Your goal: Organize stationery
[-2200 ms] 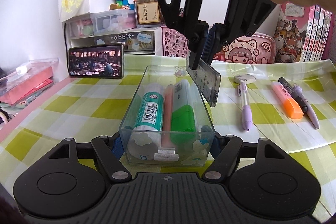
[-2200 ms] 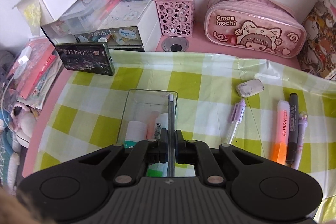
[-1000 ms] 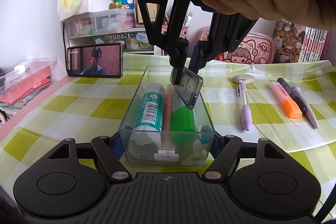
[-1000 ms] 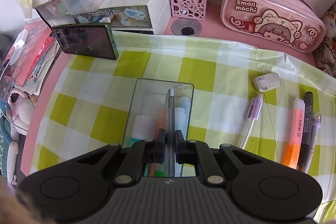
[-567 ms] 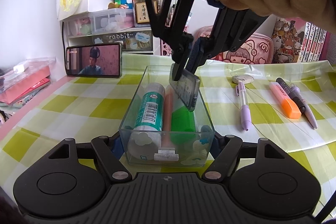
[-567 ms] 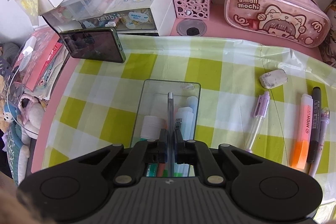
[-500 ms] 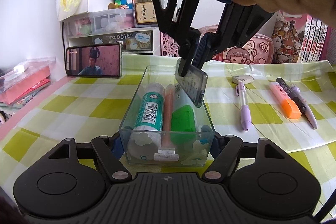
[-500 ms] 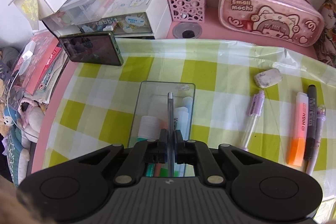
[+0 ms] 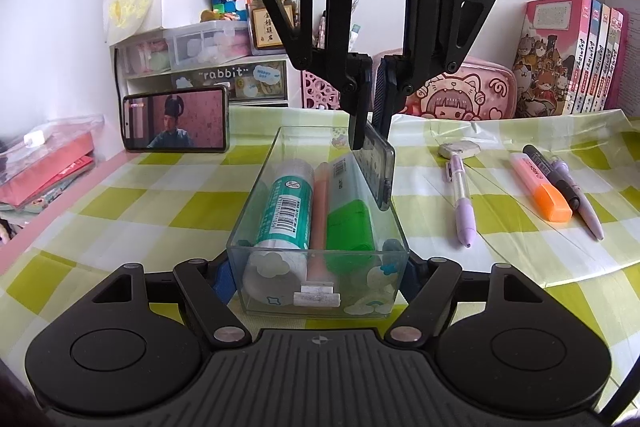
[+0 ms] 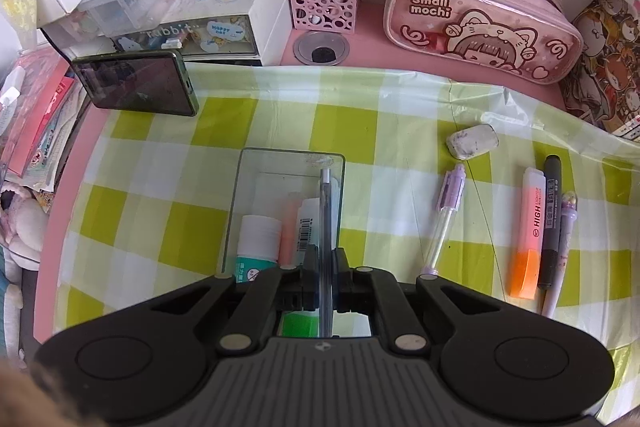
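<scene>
Pinching a flat grey case [image 9: 376, 167], the right gripper [image 9: 370, 107] is held above the clear box [image 9: 320, 283], itself clamped between the left gripper [image 9: 318, 273] jaws.

The left wrist camera is looking low and almost level along its fingers, close behind the clear box [image 9: 318, 227]. The right wrist camera is peering steeply down from above it. Both are sharing the box and the checked cloth [image 10: 280, 123].

The clear box [image 9: 320, 187] looked like glossy transparent plastic, and the flat case [image 9: 376, 167] above it was smoky, see-through plastic. The checked tablecloth [image 10: 280, 123] was a shiny, creased film; the pencil pouch [image 10: 480, 27] looked glossy vinyl, and both grippers were matt black plastic.
</scene>
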`<action>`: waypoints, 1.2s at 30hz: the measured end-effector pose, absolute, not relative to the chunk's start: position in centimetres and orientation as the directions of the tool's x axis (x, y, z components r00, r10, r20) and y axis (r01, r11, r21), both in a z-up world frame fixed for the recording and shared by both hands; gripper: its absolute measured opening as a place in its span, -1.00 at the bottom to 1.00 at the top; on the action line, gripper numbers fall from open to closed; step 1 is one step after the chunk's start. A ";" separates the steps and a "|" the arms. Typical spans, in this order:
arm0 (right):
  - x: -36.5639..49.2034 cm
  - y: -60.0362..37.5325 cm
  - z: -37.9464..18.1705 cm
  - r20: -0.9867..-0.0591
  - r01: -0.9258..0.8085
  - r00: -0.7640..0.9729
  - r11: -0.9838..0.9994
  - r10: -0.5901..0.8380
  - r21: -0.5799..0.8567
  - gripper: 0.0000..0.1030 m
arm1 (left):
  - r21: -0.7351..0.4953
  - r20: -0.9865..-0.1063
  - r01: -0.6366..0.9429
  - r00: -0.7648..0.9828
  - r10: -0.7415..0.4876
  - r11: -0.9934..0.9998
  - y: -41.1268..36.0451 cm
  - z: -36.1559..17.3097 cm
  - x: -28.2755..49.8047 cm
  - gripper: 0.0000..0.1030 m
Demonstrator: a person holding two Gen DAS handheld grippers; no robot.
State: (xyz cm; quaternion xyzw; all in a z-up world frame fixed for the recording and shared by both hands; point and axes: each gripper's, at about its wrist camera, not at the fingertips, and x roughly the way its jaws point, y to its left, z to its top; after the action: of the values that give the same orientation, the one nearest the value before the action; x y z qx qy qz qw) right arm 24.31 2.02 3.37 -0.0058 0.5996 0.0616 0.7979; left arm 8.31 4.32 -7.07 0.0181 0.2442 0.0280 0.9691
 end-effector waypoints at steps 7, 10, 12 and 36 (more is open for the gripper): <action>23.2 2.5 2.8 -0.961 -0.135 0.272 0.991 0.053 0.017 -0.64 | 0.044 -0.470 -0.025 0.882 0.042 0.999 4.4 -7.1 8.2 0.41; 23.3 2.4 2.8 -0.964 -0.153 0.262 0.988 0.054 0.013 -0.63 | 0.046 -0.469 -0.023 0.882 0.042 0.999 4.3 -7.1 8.1 0.41; 23.0 2.4 3.1 -0.958 -0.170 0.275 0.985 0.075 0.029 -0.62 | 0.042 -0.472 -0.023 0.881 0.040 0.999 4.4 -7.1 8.2 0.41; 21.8 -1.9 4.2 -0.862 -0.228 0.428 0.955 0.271 0.187 -0.74 | 0.048 -0.473 -0.025 0.880 0.045 0.999 4.4 -7.1 8.3 0.41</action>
State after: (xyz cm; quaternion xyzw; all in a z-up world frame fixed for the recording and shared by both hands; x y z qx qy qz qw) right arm 21.77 -1.93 4.19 0.0206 0.5142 0.1478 0.8446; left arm 8.30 4.41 -7.12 0.0204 0.2443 0.0180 0.9693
